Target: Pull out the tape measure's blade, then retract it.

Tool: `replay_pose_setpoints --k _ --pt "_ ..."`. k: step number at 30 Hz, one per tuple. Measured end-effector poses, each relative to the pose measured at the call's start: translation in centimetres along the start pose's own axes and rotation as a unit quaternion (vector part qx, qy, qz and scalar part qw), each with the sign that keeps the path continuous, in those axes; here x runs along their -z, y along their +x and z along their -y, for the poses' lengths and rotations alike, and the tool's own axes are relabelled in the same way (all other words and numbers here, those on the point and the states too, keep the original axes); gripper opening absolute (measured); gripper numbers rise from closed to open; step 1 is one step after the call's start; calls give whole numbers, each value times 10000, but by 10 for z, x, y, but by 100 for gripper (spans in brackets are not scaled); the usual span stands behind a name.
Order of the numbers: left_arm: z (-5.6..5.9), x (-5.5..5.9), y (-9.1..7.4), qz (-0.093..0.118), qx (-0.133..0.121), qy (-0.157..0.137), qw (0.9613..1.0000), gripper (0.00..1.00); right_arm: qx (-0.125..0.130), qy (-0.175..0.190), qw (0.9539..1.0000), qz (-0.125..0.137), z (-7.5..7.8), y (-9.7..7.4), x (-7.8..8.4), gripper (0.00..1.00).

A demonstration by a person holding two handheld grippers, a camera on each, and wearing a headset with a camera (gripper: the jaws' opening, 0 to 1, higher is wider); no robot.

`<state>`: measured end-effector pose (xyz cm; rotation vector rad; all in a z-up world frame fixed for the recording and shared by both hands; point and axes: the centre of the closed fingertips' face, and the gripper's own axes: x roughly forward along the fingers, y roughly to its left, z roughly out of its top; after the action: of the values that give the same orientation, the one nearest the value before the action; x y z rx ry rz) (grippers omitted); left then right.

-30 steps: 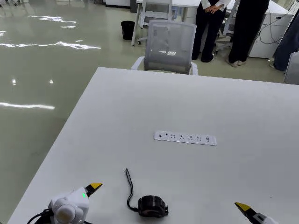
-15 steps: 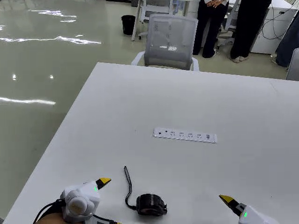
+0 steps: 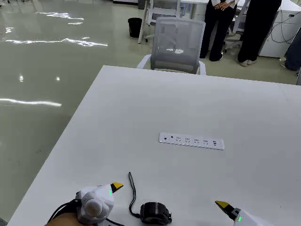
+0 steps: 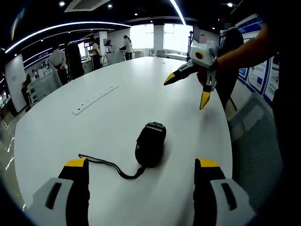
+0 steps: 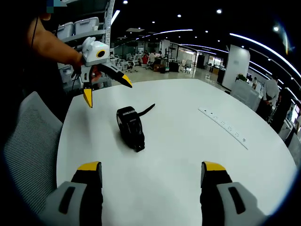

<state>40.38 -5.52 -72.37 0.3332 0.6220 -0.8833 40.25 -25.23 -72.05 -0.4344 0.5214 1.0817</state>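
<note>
You're flanking the tape measure (image 3: pixel 155 213) on the table (image 3: pixel 188 94) — left gripper (image 5: pixel 107 92) hovering to its left, right gripper (image 4: pixel 186 92) to its right — the power strip (image 3: pixel 191 141) lying beyond it, a chair (image 3: pixel 178 44) standing behind the far edge.

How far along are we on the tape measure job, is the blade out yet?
Nothing looks done yet: the tape measure lies on the table with no blade drawn out, its strap trailing beside it. In hand: the left gripper and right gripper hang either side of it, jaws open, touching nothing. Left to do: grip it, pull the blade out, then retract it.
</note>
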Motion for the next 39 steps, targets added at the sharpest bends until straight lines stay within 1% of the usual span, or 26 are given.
replay_pose_setpoints --k 4,10,17,19,22,24,25,28,30,33,36,39 --pt "0 0 8 -99 57 102 9999 88 -108 -88 9999 -28 -2 10 -3 86" --pt "4 0 22 -249 172 336 9990 83 -335 -227 9991 -117 -8 31 -7 82" --pt "4 5 33 -392 278 489 9976 77 -560 -338 9976 -211 -13 52 -10 79" --pt "4 6 35 -426 300 505 9974 77 -605 -375 9971 -255 -14 55 -10 78" --pt "2 9 42 -511 338 623 9962 73 -683 -456 9961 -327 -15 62 -9 75" --pt "2 8 44 -533 360 661 9957 71 -757 -482 9953 -376 -16 66 -7 73" --pt "3 8 47 -546 383 706 9953 70 -792 -557 9944 -430 -17 68 -5 71" --pt "4 11 52 -653 442 901 9928 67 -858 -657 9929 -506 -19 75 -3 67" --pt "6 14 55 -760 483 1028 9906 64 -928 -722 9915 -549 -22 79 -3 63" --pt "10 14 59 -795 543 1071 9896 62 -983 -809 9901 -599 -24 83 -4 59" --pt "12 14 62 -825 562 1103 9889 59 -1038 -858 9888 -644 -25 88 -2 56" --pt "17 9 64 -832 593 1079 9889 58 -1088 -944 9870 -719 -27 91 -1 52"
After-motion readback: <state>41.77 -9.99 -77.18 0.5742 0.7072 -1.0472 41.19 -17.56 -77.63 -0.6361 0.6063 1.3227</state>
